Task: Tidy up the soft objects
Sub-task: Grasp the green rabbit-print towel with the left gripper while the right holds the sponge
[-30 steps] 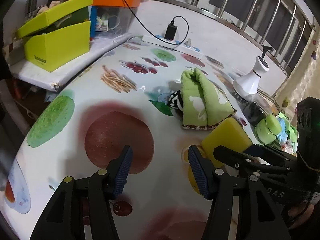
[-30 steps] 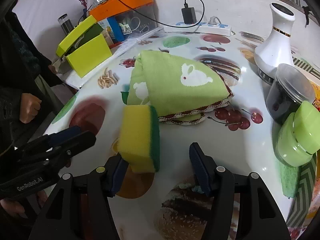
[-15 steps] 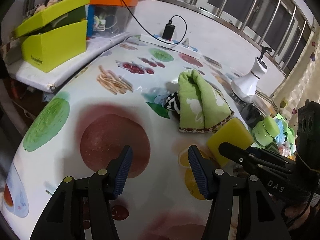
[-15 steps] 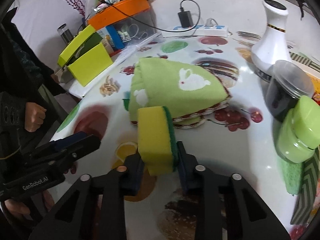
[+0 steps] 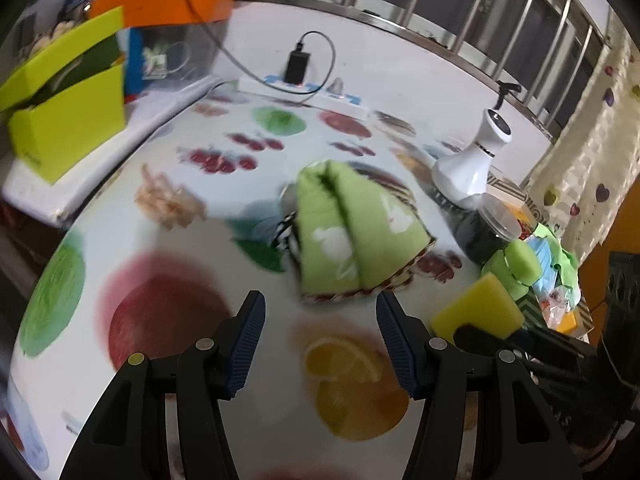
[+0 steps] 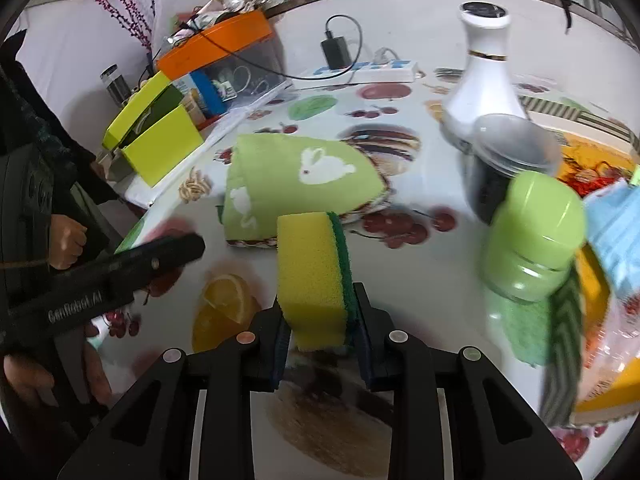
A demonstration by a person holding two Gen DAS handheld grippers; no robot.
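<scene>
My right gripper [image 6: 320, 336] is shut on a yellow sponge with a green scouring side [image 6: 312, 276] and holds it upright above the fruit-print table. The sponge also shows in the left wrist view [image 5: 478, 312], at the right. A folded green towel with white rabbits [image 6: 296, 176] lies on the table just beyond the sponge; in the left wrist view [image 5: 352, 232] it lies ahead of my left gripper [image 5: 320, 340], which is open and empty above the table. A black-and-white cloth [image 5: 288, 236] peeks out at the towel's left side.
A white vase-shaped bottle [image 6: 480, 76], a dark lidded jar [image 6: 508, 168] and a green jar [image 6: 536, 236] stand at the right, beside a pile of cloths [image 6: 560, 332]. A yellow-green box [image 5: 68, 116], an orange-lidded bin [image 5: 176, 40] and a power strip [image 5: 304, 92] stand at the back.
My right gripper has shut on the sponge, lifted it and carried it to the right. My left gripper has drawn back and stayed open.
</scene>
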